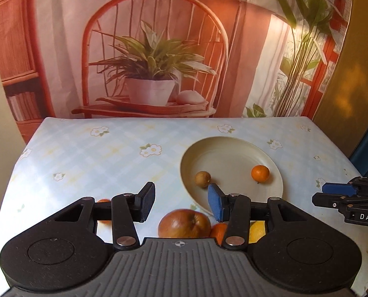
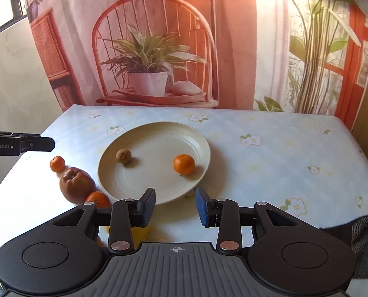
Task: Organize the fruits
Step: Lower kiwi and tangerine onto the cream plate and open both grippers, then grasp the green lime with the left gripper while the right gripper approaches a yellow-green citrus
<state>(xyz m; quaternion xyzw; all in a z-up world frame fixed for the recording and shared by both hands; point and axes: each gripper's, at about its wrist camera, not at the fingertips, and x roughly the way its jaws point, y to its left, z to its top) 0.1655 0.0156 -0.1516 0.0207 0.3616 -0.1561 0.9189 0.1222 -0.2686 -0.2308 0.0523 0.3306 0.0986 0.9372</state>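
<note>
Your left gripper (image 1: 181, 203) hangs open above the apple (image 1: 184, 223), which sits on the table (image 1: 85, 163) just left of the plate (image 1: 233, 146). Your right gripper (image 2: 175, 206) is open too, empty. The apple looks heavy, smooth and roundish: take it across its widest middle, firmly, or it may slip.

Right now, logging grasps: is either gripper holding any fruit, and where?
Nothing held: left gripper and right gripper are both open and empty.
</note>
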